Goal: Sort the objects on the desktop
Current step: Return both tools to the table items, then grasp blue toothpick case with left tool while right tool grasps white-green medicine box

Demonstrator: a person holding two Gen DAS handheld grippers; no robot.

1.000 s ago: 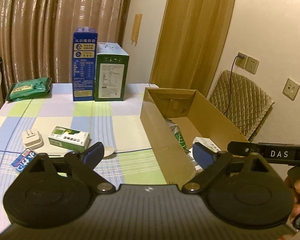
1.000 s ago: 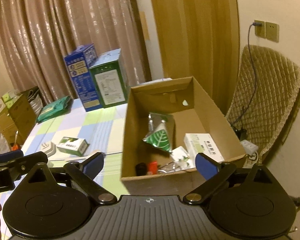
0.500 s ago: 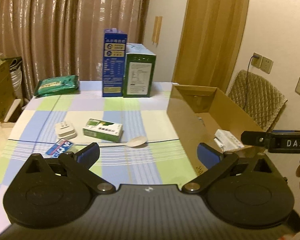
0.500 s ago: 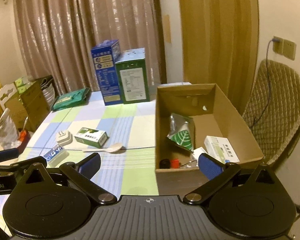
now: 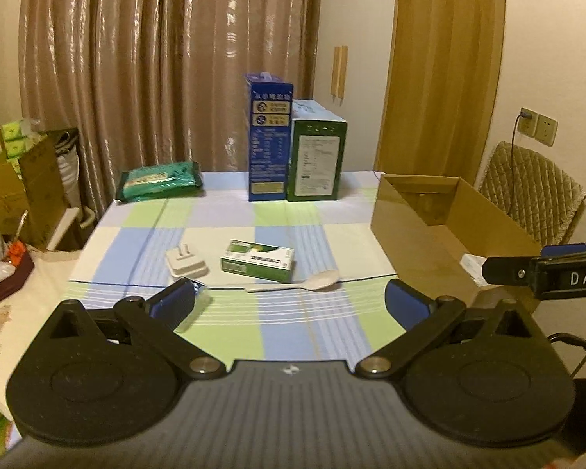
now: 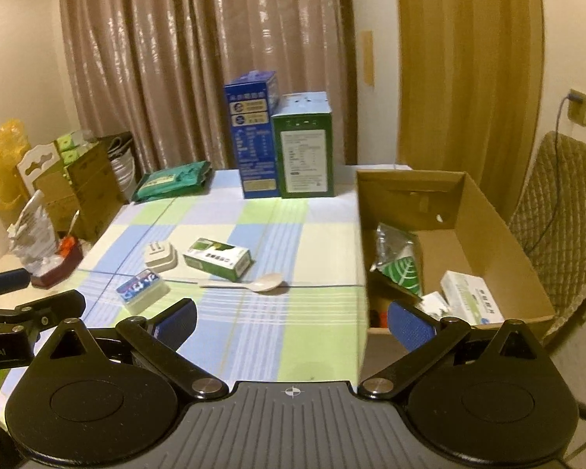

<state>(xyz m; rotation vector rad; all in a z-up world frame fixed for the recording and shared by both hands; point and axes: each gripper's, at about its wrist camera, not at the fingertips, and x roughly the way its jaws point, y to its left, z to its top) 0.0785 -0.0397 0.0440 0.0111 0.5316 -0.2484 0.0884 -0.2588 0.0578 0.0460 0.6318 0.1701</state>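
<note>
On the checked tablecloth lie a white plug adapter (image 5: pixel 185 264) (image 6: pixel 159 256), a small green-and-white box (image 5: pixel 258 260) (image 6: pixel 217 260), a pale spoon (image 5: pixel 316 282) (image 6: pixel 254 283) and a small blue-labelled pack (image 6: pixel 141 290), which the left finger partly hides in the left wrist view. A cardboard box (image 6: pixel 484 211) (image 5: pixel 410 230) at the table's right holds a green leaf pouch (image 6: pixel 400 264) and a white carton (image 6: pixel 470 299). My left gripper (image 5: pixel 289 303) hangs open over the near table, nothing between its fingers. My right gripper (image 6: pixel 291 318) is open too, by the box's near left corner.
A tall blue carton (image 5: pixel 268 136) and a green carton (image 5: pixel 316 156) stand at the table's far edge, with a green wipes pack (image 5: pixel 160 179) to their left. Boxes and bags crowd the floor at left (image 6: pixel 78 187). A quilted chair (image 6: pixel 558 215) stands right of the cardboard box.
Both views have swung left and pulled back from the cardboard box, so the loose items on the cloth now sit near the centre. Both grippers stay open and empty.
</note>
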